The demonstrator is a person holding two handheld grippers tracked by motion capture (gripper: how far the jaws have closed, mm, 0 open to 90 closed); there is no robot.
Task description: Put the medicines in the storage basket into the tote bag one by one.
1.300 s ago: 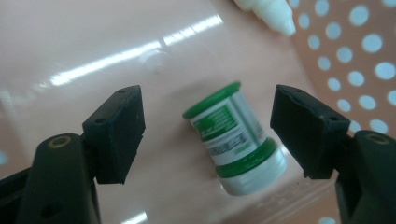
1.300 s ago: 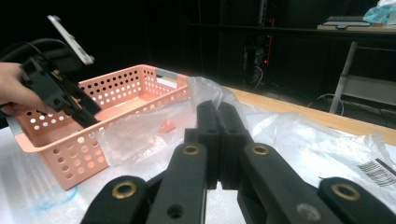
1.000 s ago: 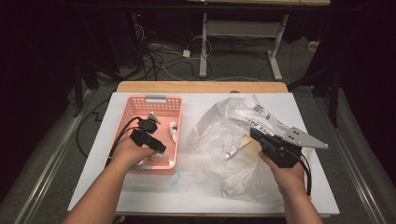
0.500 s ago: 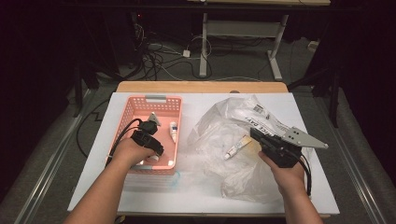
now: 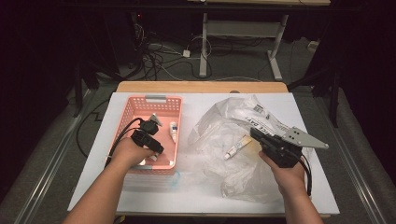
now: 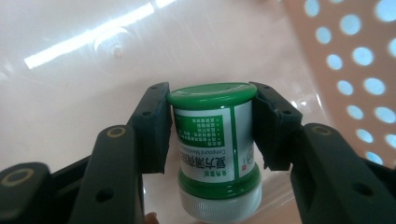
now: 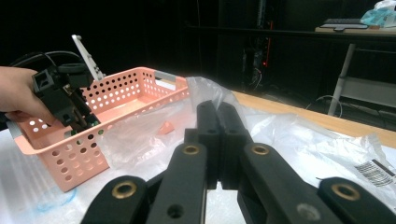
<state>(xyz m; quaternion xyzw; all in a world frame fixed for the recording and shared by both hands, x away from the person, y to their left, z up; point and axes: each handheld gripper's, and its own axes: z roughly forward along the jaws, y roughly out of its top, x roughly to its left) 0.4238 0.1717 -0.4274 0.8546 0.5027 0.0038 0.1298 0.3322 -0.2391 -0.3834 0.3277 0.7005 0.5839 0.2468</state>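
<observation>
A green jar (image 6: 212,140) with a white cap and a green-and-white label stands between the pads of my left gripper (image 6: 212,116), down inside the pink basket (image 5: 154,100). Its jaws have just been closing and both pads (image 6: 154,126) now touch the jar's sides. In the high view my left gripper (image 5: 150,142) points down into the basket's near end. My right gripper (image 5: 257,134) is shut with nothing in it, held over the clear plastic bag (image 5: 233,126). In the right gripper view its fingertips (image 7: 218,109) meet above the bag.
A small white bottle (image 5: 173,131) lies in the basket. A tube (image 5: 236,147) lies in the crumpled bag. The white table (image 5: 196,186) has a wooden strip (image 5: 201,87) along its far edge. Cables and desk legs stand on the dark floor beyond.
</observation>
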